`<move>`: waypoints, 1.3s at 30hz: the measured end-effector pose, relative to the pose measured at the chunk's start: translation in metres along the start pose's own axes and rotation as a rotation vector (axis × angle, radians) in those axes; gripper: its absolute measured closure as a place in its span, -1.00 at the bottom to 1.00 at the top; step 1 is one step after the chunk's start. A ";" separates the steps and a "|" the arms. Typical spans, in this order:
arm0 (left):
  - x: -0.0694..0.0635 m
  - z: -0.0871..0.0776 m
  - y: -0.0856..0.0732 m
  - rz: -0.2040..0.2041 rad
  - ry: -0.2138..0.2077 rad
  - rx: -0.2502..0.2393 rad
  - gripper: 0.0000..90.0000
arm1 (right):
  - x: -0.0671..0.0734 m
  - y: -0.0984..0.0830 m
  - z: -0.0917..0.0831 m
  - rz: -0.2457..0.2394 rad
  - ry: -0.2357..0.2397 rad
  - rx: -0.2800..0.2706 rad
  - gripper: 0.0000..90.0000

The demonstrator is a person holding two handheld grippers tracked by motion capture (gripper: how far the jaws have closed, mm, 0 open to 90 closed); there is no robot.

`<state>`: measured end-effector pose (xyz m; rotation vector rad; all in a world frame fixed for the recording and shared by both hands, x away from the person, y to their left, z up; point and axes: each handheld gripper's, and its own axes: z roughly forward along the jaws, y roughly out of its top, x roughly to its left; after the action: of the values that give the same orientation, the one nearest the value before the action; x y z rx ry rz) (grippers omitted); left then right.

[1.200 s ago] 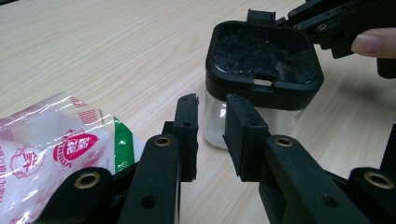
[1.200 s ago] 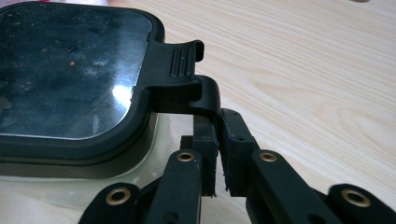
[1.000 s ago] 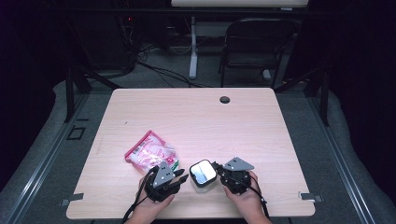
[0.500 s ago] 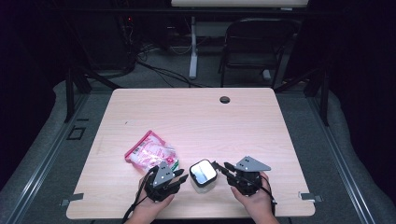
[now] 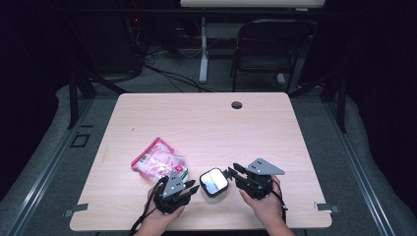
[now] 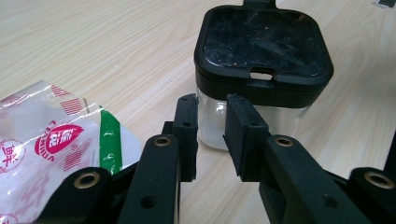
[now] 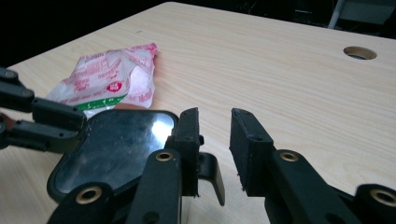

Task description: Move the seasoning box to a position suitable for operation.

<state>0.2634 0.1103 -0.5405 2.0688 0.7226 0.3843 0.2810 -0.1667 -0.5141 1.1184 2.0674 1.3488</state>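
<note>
Sitting near the front edge of the table, between the two grippers: one small square clear-plastic container with a glossy black rounded-square lid point(image 5: 214, 182), lid dusty and speckled up close point(image 6: 264, 44), little tab sticking off one side.

Hovering just left of it, the left black two-jaw gripper point(image 5: 189, 189) point(image 6: 211, 126), flat matte pads standing a little apart and having just been closing some, nothing pinched between them, jaws released and aimed at the clear wall right beside the tips.

Floating just right of the container, a bit above lid height, the right black two-jaw gripper point(image 5: 233, 170) point(image 7: 215, 135) with a grey three-cornered plate on top, jaws having just been opening, gap empty, not gripping anything, lid tab lying below its left pad.

Lying a little behind and left of the container, one crinkly clear plastic snack bag with red, white and green print point(image 5: 158, 161) point(image 6: 51, 144) point(image 7: 109, 77), flat on the wood.

Carrying it all, one pale wood-grain laminate table point(image 5: 196, 123), smooth, with one round cable hole point(image 5: 237, 104) near the far edge.
</note>
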 end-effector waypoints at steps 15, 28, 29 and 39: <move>-0.003 0.002 0.002 0.013 -0.011 0.012 0.90 | 0.001 -0.002 0.009 0.026 0.047 0.050 0.89; -0.002 0.007 0.003 0.010 -0.021 0.023 0.99 | 0.000 -0.003 0.009 0.042 0.060 0.047 0.93; -0.002 0.007 0.003 0.010 -0.021 0.023 1.00 | 0.000 -0.003 0.009 0.044 0.061 0.048 0.93; -0.002 0.005 0.005 0.000 -0.024 0.007 1.00 | -0.001 -0.004 0.008 0.045 0.061 0.046 0.93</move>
<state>0.2664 0.1039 -0.5396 2.0765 0.7108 0.3561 0.2860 -0.1636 -0.5212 1.1632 2.1386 1.3785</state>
